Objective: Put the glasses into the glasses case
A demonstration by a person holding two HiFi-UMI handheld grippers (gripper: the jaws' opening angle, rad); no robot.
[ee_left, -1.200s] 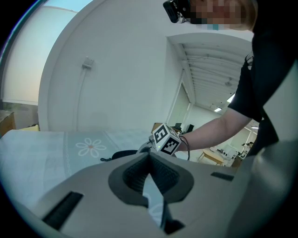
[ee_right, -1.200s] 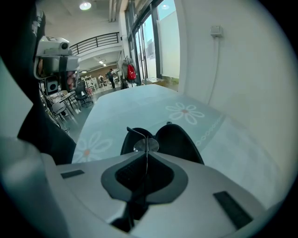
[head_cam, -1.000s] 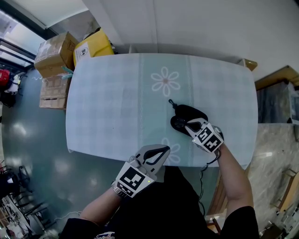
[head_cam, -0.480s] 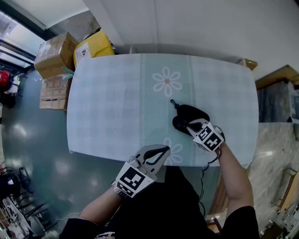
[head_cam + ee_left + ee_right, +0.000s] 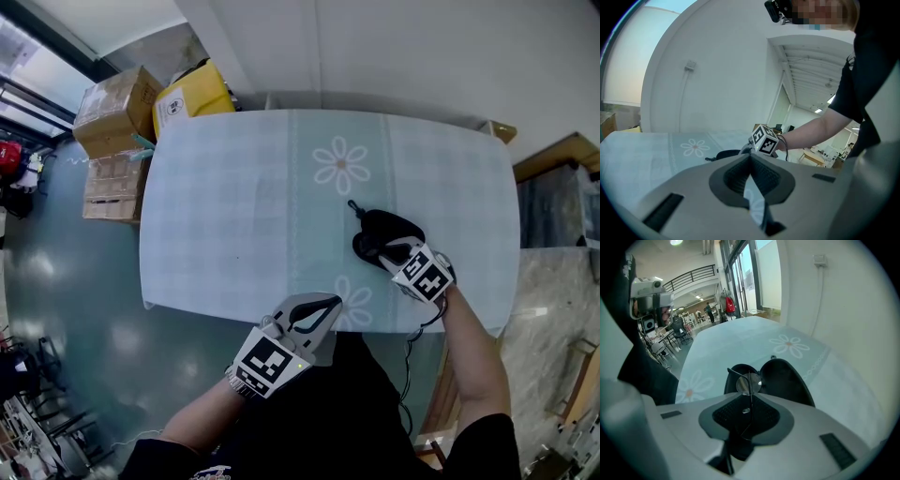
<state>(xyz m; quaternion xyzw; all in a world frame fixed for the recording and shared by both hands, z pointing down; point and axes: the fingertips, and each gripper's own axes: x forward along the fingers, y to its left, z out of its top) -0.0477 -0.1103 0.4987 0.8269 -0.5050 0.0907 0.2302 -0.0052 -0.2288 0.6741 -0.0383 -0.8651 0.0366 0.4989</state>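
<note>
The black glasses case (image 5: 380, 230) lies open on the pale blue-green tablecloth (image 5: 225, 206), right of centre. My right gripper (image 5: 388, 251) hovers at the case's near edge, shut on thin wire-framed glasses. In the right gripper view the glasses (image 5: 748, 384) stand upright between the closed jaws of the right gripper (image 5: 749, 398), one round lens just above the open case (image 5: 780, 376). My left gripper (image 5: 327, 303) is shut and holds nothing, at the table's near edge. In the left gripper view the left gripper (image 5: 751, 157) points toward the case (image 5: 725, 153).
Cardboard boxes (image 5: 112, 108) and a yellow box (image 5: 192, 94) stand on the floor beyond the table's far left corner. A white wall runs behind the table. Daisy prints (image 5: 341, 165) mark the cloth. A wooden piece of furniture (image 5: 562, 155) is at the right.
The head view has drifted slightly. My right gripper stays at the open case with the glasses in it; the left gripper has not moved.
</note>
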